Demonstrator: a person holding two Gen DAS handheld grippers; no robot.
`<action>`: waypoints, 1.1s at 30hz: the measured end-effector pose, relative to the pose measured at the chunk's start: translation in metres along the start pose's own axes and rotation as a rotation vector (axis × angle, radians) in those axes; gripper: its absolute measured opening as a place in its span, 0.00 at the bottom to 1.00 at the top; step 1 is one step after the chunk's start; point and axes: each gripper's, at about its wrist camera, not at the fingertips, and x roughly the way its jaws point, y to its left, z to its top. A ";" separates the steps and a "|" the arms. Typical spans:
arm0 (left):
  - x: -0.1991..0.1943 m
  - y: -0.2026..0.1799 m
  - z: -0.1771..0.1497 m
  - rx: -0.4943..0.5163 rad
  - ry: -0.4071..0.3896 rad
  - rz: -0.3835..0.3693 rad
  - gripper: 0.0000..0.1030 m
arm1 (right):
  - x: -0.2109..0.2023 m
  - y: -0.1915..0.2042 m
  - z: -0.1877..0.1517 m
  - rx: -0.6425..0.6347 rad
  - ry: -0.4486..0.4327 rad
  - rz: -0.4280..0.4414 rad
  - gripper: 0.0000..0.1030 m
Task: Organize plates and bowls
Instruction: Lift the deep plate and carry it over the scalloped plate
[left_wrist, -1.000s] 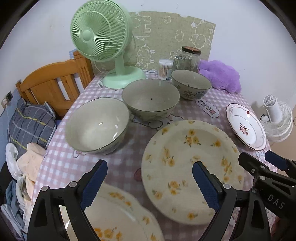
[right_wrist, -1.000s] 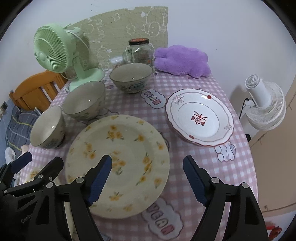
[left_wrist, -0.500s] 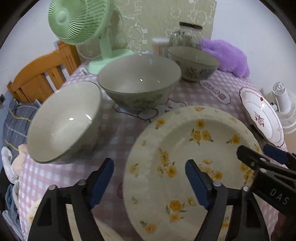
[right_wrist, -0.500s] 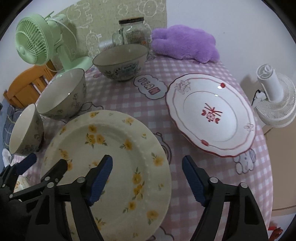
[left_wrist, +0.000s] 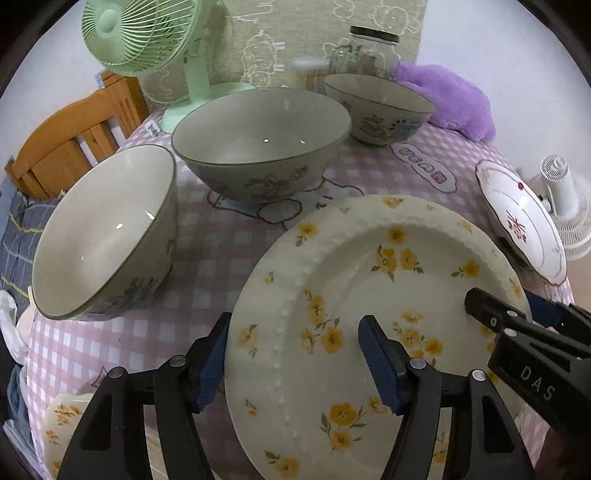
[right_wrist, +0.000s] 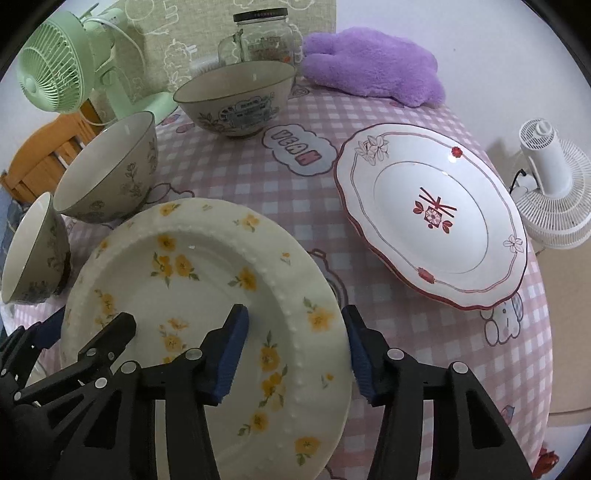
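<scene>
Both grippers have descended since the earlier frames onto the yellow-flowered plate (left_wrist: 373, 295), and their jaws have narrowed. Left gripper (left_wrist: 295, 365): jaws closing, about half open, straddling the plate's left rim, one pad outside and one over the well; pad contact not confirmed. Right gripper (right_wrist: 293, 354): jaws closing likewise astride the right rim. Plate lies flat, face up, between the two tools; round, so no long axis. Risk: glazed rim slipping from the pads, or uneven lift tilting the plate toward the nearest bowl (left_wrist: 107, 236) or the red-trimmed plate (right_wrist: 432, 218).
</scene>
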 end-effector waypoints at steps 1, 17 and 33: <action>-0.001 -0.002 -0.001 0.001 0.003 -0.005 0.66 | -0.002 0.000 0.000 0.004 0.004 -0.008 0.53; -0.016 -0.031 -0.030 0.078 0.040 -0.045 0.62 | -0.024 -0.038 -0.041 0.050 0.066 -0.040 0.56; -0.029 -0.045 -0.032 0.027 0.048 -0.039 0.61 | -0.027 -0.039 -0.048 0.032 0.096 -0.022 0.65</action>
